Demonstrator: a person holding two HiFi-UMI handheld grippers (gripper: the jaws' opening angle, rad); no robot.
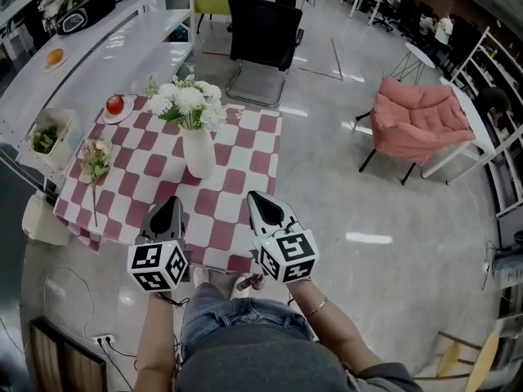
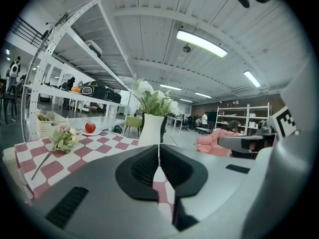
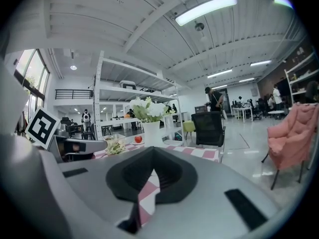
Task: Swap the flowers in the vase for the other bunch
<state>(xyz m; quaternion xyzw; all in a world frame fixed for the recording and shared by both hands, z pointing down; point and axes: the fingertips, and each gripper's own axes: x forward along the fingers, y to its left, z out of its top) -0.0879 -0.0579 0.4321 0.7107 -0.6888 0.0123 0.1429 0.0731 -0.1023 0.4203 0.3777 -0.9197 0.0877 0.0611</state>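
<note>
A white vase holding white flowers stands in the middle of the red-and-white checked table. The other bunch, pink flowers on a long stem, lies flat near the table's left edge. My left gripper and right gripper hover side by side over the table's near edge, both shut and empty, well short of the vase. In the left gripper view the vase is ahead and the pink bunch off to the left. The right gripper view shows the vase ahead.
A red apple on a plate sits at the table's far left corner. A basket of greens stands beside the table on the left. A black office chair is behind the table, a pink armchair to the right.
</note>
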